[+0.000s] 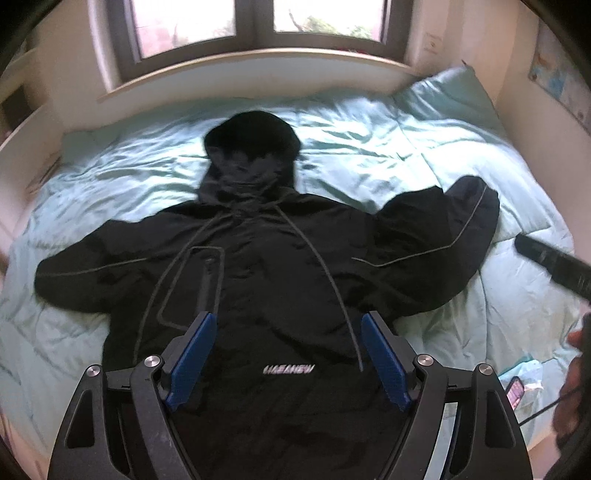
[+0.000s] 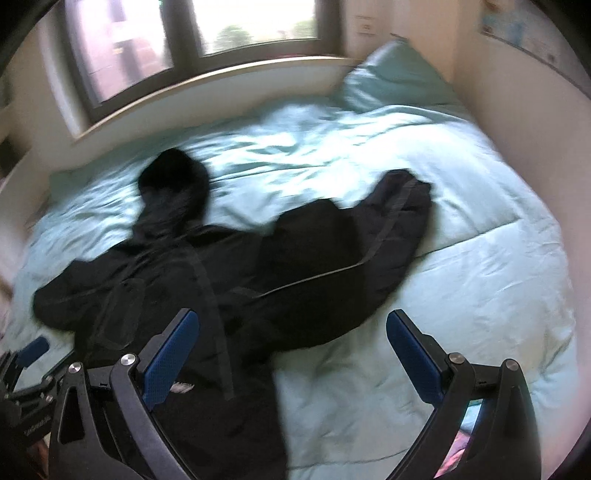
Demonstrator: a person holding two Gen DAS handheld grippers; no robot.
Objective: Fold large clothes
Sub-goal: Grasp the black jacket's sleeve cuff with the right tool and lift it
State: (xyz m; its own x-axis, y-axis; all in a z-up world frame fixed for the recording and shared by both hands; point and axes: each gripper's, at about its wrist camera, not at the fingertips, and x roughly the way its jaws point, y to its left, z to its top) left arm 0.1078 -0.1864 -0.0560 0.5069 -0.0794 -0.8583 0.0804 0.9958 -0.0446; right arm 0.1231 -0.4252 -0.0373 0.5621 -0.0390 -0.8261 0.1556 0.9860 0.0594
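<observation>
1. A black hooded jacket (image 1: 280, 280) lies spread flat on a bed (image 1: 424, 155) with pale green bedding, hood toward the window (image 1: 255, 22) and hem toward the camera.
2. Its long axis runs from hem to hood, straight away from both tools; the sleeves stretch out to either side.
3. The left tool (image 1: 286, 354) hovers over the lower body of the jacket, just above the printed logo (image 1: 289, 369); its blue pads stand apart and hold nothing.
4. The right tool (image 2: 293, 354) hangs over the jacket's right edge, one pad above the cloth and the other above bare bedding; it too is spread wide and empty.
5. The right sleeve (image 2: 369, 236) lies ahead of the right tool and bends upward at the cuff, so the right hand is likely the nearer one to fold it inward.
6. The left sleeve (image 1: 74, 277) lies well to the left of the left tool.
</observation>
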